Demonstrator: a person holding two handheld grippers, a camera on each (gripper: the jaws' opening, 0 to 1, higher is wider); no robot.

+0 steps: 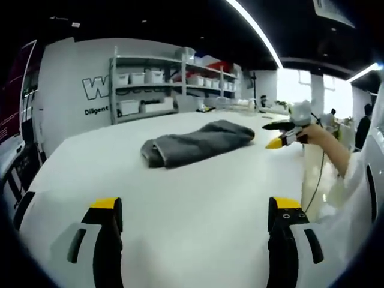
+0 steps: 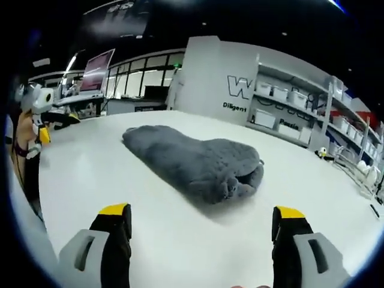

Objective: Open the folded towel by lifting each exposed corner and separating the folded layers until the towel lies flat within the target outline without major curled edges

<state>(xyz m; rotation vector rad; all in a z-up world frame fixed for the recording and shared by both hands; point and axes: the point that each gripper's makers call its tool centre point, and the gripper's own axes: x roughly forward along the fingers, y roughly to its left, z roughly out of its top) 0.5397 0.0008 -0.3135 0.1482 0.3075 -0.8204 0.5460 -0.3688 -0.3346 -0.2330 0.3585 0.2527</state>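
Currently the grey towel (image 1: 195,144) lies folded and bunched in the middle of the white tabletop (image 1: 180,204), untouched by either tool. Both the left tongs (image 1: 195,222) and the right tongs (image 2: 204,231) are released, their yellow-tipped jaws spread wide and holding nothing, each hanging over bare tabletop short of the towel (image 2: 195,162). Behind the tabletop, shelves (image 1: 159,81) of white bins line the wall.

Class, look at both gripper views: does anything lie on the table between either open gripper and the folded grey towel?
Nothing visible does. Bare white table lies between the right gripper and the folded grey towel; likewise before the left gripper.
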